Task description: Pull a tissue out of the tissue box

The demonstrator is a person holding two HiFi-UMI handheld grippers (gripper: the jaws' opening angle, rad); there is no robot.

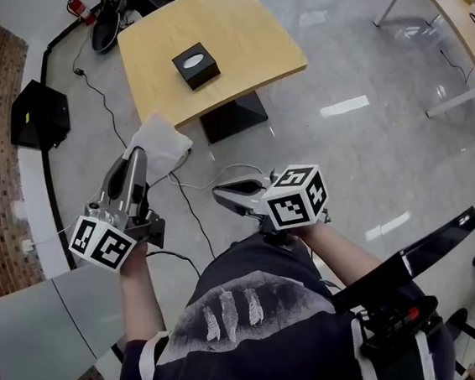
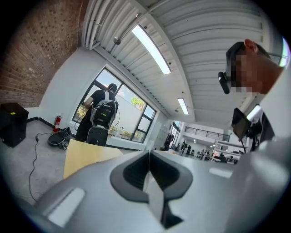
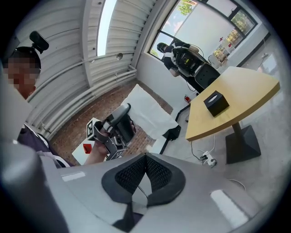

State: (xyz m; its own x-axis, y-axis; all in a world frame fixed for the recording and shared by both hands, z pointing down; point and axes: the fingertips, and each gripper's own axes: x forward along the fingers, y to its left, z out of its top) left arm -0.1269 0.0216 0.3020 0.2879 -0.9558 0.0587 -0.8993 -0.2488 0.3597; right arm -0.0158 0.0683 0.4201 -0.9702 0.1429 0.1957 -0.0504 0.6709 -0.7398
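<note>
The left claw [image 1: 137, 157] is shut tight on the white tissue [image 1: 162, 143], well away from the black tissue box [image 1: 196, 64] on the table [image 1: 254, 35]. The right claw [image 1: 218, 194] is shut and holds nothing. The tissue is thin and floppy, so a fast swing may make it rip or slip out.

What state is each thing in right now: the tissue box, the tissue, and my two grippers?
tissue box: standing on the wooden table, apart from both grippers.
tissue: out of the box, held off the table.
left gripper: shut on the tissue.
right gripper: shut, nothing between its jaws.
</note>
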